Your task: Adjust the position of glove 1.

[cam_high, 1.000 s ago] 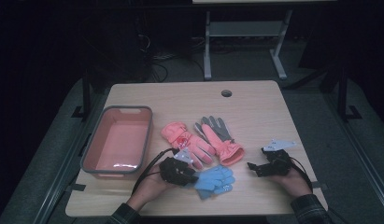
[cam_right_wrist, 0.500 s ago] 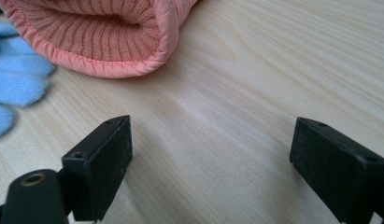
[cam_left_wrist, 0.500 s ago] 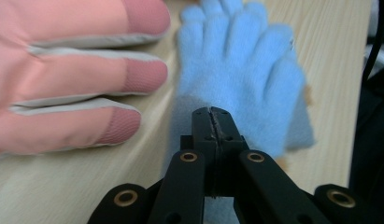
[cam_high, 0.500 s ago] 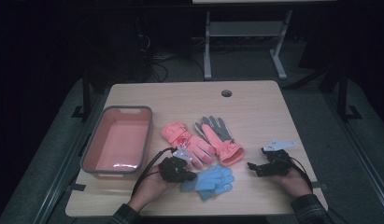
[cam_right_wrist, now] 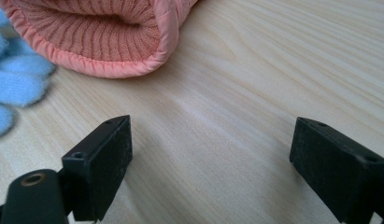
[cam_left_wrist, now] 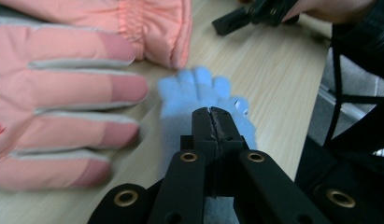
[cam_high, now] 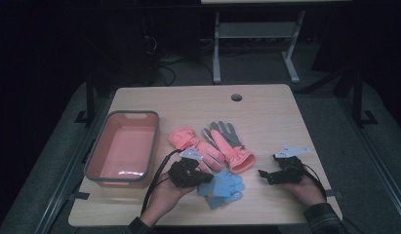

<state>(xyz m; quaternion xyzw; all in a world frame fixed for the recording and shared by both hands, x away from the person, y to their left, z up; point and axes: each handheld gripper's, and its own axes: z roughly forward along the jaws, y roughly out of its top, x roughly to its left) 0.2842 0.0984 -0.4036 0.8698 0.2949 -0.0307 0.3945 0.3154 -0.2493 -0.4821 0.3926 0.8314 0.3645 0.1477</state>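
A small blue glove [cam_high: 223, 187] lies on the wooden table [cam_high: 198, 105] near the front edge, fingers pointing away from my left gripper [cam_high: 207, 178]. In the left gripper view that gripper [cam_left_wrist: 212, 115] has its jaws pressed together on the blue glove [cam_left_wrist: 199, 91], pinching its fabric. Two coral winter gloves lie just behind: one [cam_high: 193, 144] to the left, one with grey fingers [cam_high: 230, 145] to the right. My right gripper [cam_high: 269, 170] rests low at the front right, open [cam_right_wrist: 210, 130] over bare wood, facing the coral cuff [cam_right_wrist: 96, 32].
A pink bin with a grey rim [cam_high: 154, 146] stands at the table's left. A round cable hole [cam_high: 236, 97] sits near the far edge. The other hand's gripper [cam_left_wrist: 255, 14] shows far off in the left gripper view. Dark floor and a metal frame lie beyond.
My left gripper has edged slightly forward and to the right at the blue glove's near end. The glove has barely shifted. The right gripper has not moved.
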